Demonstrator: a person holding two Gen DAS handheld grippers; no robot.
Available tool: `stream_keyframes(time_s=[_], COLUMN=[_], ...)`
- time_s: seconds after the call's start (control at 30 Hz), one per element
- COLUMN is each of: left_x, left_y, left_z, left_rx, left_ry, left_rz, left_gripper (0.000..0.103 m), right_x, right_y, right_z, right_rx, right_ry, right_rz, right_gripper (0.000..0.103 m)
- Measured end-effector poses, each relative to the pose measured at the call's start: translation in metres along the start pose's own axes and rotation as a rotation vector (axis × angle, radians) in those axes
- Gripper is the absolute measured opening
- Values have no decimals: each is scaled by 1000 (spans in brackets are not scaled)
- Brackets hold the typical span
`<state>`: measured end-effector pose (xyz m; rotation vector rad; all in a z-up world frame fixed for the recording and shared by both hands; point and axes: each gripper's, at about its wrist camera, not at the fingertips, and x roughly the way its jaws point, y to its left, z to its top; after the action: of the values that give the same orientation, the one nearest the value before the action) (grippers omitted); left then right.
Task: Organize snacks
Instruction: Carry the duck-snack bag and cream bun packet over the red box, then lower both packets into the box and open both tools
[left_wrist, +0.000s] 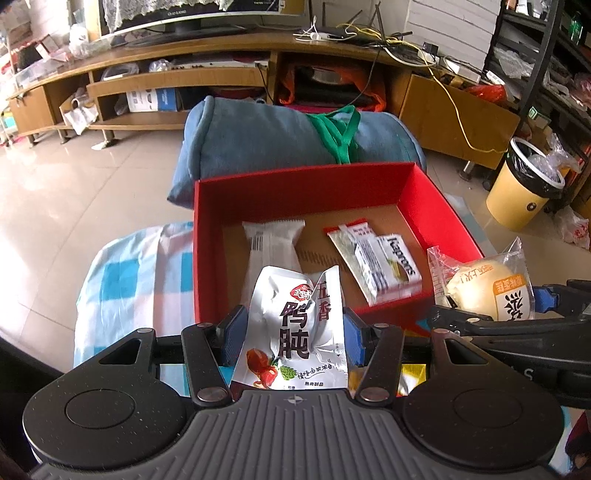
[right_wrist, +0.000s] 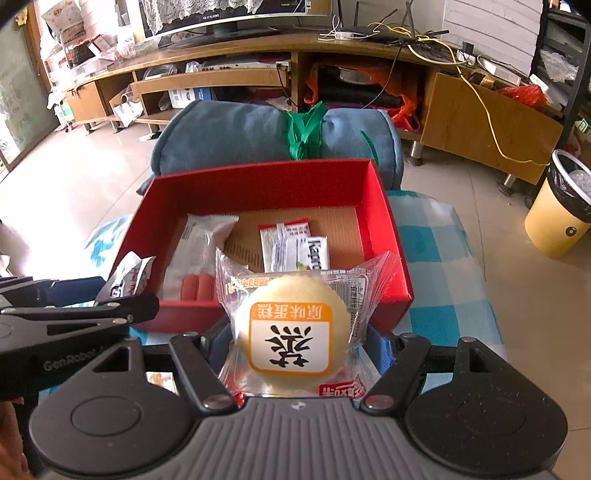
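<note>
Both grippers loaded: left gripper (left_wrist: 291, 332) clamps silver pouch (left_wrist: 295, 332), right gripper (right_wrist: 299, 343) clamps cake packet (right_wrist: 291, 332); red box (right_wrist: 388, 221) just beyond, far side, right nearer

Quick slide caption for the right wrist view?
Right tool grips a wrapped cake before the red box, which already holds three snack packets.

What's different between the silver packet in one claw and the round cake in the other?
The silver snack pouch is opaque foil, crumpled, printed with large dark characters; the wrapped round cake sits in clear plastic, its pale yellow cake showing behind an orange-edged label. The left gripper holds the pouch, the right gripper the cake. Both are gripped near the red box.
</note>
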<state>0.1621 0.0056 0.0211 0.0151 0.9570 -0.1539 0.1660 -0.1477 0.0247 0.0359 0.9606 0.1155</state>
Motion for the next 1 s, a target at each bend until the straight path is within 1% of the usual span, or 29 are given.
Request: stream_keyframes(time_s=[0.47, 0.7, 1.0], left_x=[19, 38, 58], left_y=[3, 1, -1], left_z=[27, 34, 37], left_rx=[-23, -28, -32], left_ry=[-16, 2, 31], left_rz=[19, 34, 55], left_gripper=[62, 62, 62], right_x=[20, 47, 74], right_y=[-6, -12, -16], right_z=[30, 42, 46], right_rx=[14, 17, 15], right_ry=[-27, -12, 20], right_rz=[5, -19, -35], right_gripper=[70, 70, 70])
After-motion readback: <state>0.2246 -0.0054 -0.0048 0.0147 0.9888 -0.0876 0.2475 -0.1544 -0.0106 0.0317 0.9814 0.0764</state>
